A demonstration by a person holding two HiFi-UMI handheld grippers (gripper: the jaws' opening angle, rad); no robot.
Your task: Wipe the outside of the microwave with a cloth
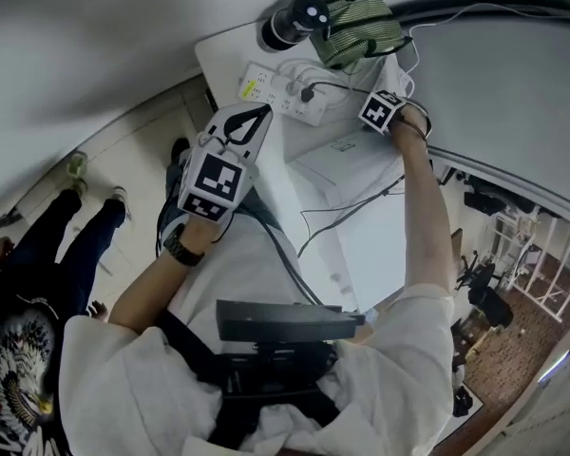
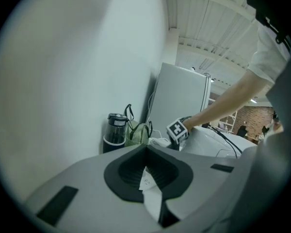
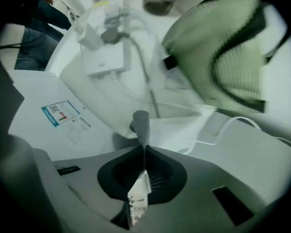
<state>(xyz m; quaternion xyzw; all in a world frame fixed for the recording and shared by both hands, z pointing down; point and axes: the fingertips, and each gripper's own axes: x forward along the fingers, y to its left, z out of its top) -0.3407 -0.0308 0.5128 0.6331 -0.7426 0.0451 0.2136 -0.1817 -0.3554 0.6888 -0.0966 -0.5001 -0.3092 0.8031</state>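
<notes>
The right gripper (image 3: 144,150) sits at the far edge of the microwave's (image 1: 361,183) white top. Its jaws are pressed together on a grey cloth (image 3: 141,124), and a fold of it pokes up past the tips, close over that top. The left gripper (image 2: 146,152) hangs in the air off the microwave's left side, its jaws closed with nothing between them. Beyond the microwave's back edge lie a white power strip (image 1: 283,93), a green striped bag (image 1: 359,28) and a black jar (image 1: 294,22).
</notes>
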